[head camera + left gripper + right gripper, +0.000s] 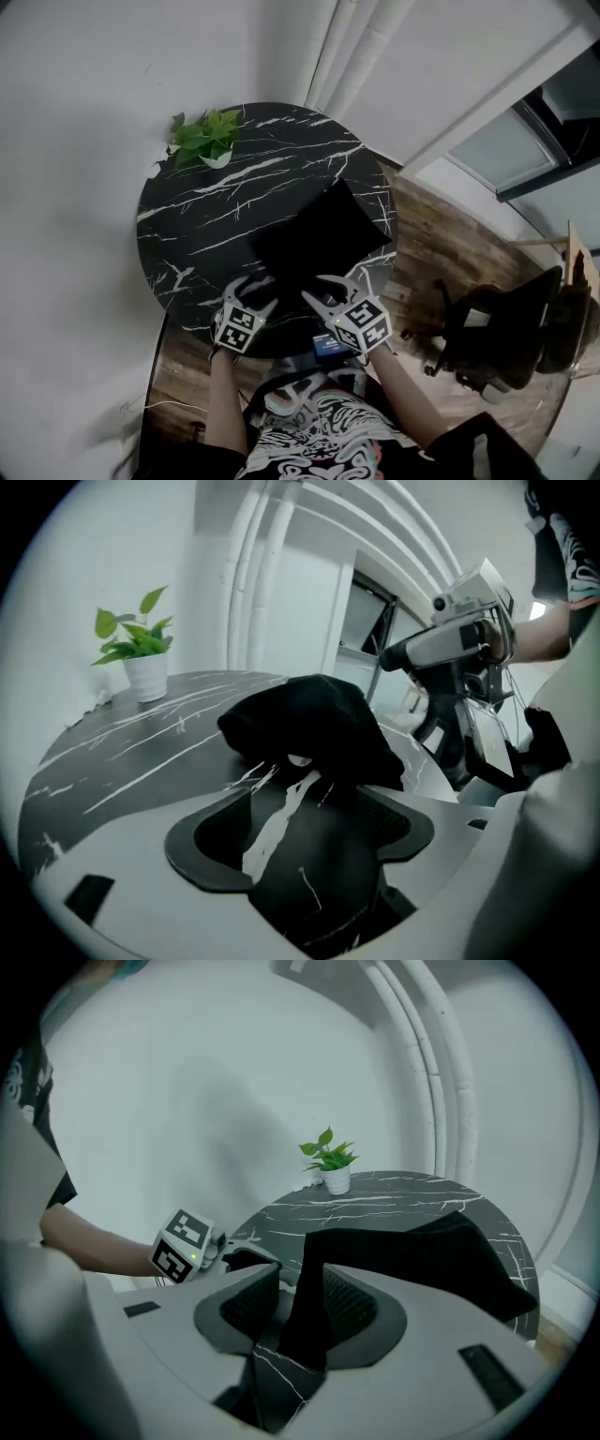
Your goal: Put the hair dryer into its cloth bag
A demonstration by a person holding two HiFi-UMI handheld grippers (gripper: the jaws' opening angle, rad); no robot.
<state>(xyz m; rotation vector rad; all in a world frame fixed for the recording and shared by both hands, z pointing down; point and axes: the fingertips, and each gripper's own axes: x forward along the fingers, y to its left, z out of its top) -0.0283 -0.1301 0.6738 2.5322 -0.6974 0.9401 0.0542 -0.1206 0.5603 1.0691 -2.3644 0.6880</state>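
A round black tabletop point(187, 225) veined with white carries everything here. On its near half lies the black cloth bag point(319, 234), a broad dark shape set at a slant in the head view, with one corner towards the far right rim and its near end just in front of both tools. Seen from the left gripper view it is humped and rumpled rather than flat; what is inside it is hidden.

The left hand-held gripper point(253, 292) is at the near edge of the tabletop, left of the bag's near end. Its jaws are spread wide, with only bare marble between them, and the bag begins just beyond their tips without touching them.

The right hand-held gripper point(333, 291) sits close beside it at the bag's near end, its jaws partly apart. A narrow fold of the black cloth stands upright between the pads point(352, 1309) — close against the right one, while a sliver of tabletop shows between the fold and the left one, so the cloth looks loose rather than pinched.

Smallest of all, a potted plant point(208, 141) in a white pot stands at the far left rim — well apart from the bag.
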